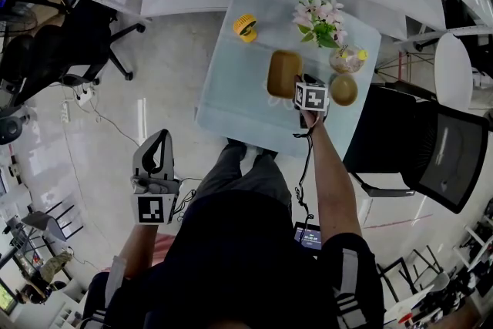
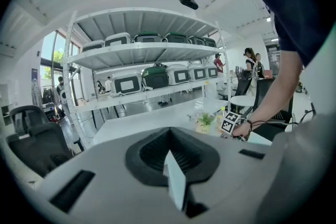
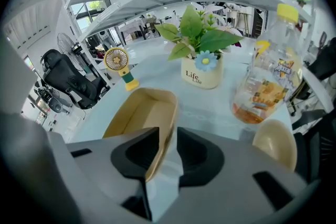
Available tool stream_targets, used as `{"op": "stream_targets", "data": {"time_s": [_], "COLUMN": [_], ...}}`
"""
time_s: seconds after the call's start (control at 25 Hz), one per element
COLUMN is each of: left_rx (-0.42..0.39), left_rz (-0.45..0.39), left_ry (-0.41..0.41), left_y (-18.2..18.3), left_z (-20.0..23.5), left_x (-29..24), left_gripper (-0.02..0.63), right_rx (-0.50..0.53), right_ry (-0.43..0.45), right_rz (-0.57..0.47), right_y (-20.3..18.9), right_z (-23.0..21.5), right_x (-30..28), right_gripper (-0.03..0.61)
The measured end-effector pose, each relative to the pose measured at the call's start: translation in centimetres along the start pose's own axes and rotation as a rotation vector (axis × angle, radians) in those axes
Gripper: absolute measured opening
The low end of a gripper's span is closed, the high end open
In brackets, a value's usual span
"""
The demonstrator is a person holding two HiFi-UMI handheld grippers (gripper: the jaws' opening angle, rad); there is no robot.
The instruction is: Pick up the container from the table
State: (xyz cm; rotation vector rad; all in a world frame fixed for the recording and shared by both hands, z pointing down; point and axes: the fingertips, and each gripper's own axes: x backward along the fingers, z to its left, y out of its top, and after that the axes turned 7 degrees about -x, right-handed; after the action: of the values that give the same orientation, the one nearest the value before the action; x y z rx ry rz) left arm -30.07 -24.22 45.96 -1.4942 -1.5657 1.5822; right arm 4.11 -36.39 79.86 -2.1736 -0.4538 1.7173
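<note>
Container: the tan container (image 3: 139,113) rests on the table (image 1: 231,88), its right wall running between the fingers of the right gripper (image 3: 167,139).
Right fingers: one inside the tray, one outside, drawn in to pinch that thin wall.
Left fingers: the left gripper (image 2: 169,149) is pressed together on nothing, well away from the table.
Beyond the fingers: a round tan bowl (image 3: 275,147) just right of them; a bottle (image 3: 268,76) and a flower pot (image 3: 202,73) further ahead.
Risk: a one-sided grip on a thin wall may let the tray tilt or slip on lifting, and swing into the bowl.
View difference: only the right gripper view shows the wall between the pads; in the head view the marker cube covers that contact.
</note>
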Motion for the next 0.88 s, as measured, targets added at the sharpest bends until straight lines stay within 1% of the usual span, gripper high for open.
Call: {"op": "stream_targets", "data": {"time_s": [0.24, 0.52, 0.76, 0.88], "left_rx": [-0.003, -0.004, -0.007, 0.001], "left_rz": [-0.005, 0.006, 0.003, 0.012], "left_ry": [0.001, 0.006, 0.008, 0.010], "left_y": [0.01, -0.35, -0.25, -0.34], "left_z": [0.17, 0.30, 0.49, 0.52], "left_x": [-0.21, -0.19, -0.23, -0.28], "left_gripper": [0.005, 0.005, 0.005, 0.005], "right_rx": [-0.004, 0.001, -0.003, 0.000], "right_ry": [-0.009, -0.023, -0.038, -0.044], "right_rz": [0.006, 0.015, 0.017, 0.018], "right_y": [-0.14, -0.22, -0.14, 0.00], "right_z": [-0.17, -0.20, -0.34, -0.32], "right_x": [-0.38, -0.59, -0.59, -0.58], "right_gripper": [0.095, 0.057, 0.048, 0.025]}}
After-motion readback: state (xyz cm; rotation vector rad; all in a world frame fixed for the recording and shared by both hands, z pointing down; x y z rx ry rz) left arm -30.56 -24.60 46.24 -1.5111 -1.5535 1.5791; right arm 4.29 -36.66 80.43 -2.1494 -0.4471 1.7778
